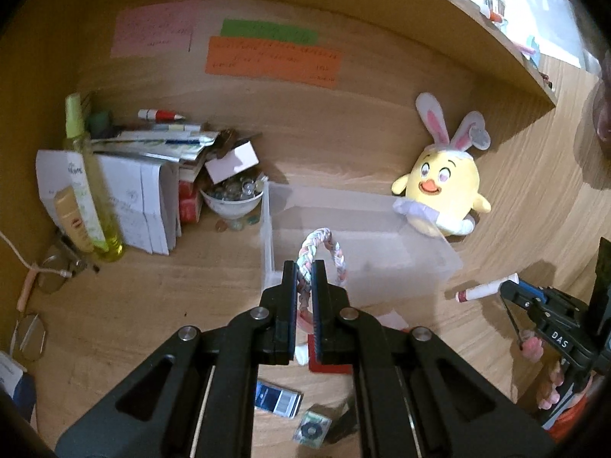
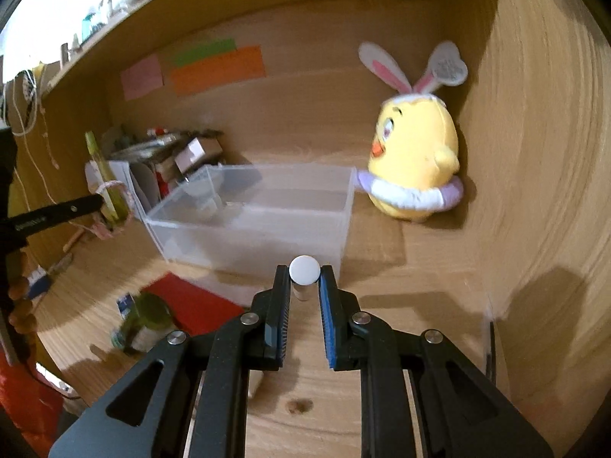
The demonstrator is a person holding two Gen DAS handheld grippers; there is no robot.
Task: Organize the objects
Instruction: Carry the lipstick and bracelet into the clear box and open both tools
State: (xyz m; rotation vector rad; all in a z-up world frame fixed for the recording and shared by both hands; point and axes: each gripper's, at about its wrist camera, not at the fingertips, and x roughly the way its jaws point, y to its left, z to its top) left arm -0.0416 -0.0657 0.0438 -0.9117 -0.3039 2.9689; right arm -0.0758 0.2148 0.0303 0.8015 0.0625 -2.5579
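Left gripper (image 1: 304, 267) pinches a braided band (image 1: 323, 246), clear bin (image 1: 427, 240) just beyond. Right gripper (image 2: 304, 273) clamps a white-capped tube (image 2: 304, 270) before the bin's (image 2: 248, 225) near wall; carry both over the rim before releasing.

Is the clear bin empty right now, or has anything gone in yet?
Empty, as far as both views show: the clear bin shows only bare floor through its walls. The braided band and tube are in the grippers.

Bin (image 1: 355, 229) mid desk (image 1: 152, 305); plush (image 1: 443, 187) at 2 o'clock w/ bin touching; bowl (image 1: 233, 200) at 10, papers (image 1: 133, 198) left of it.
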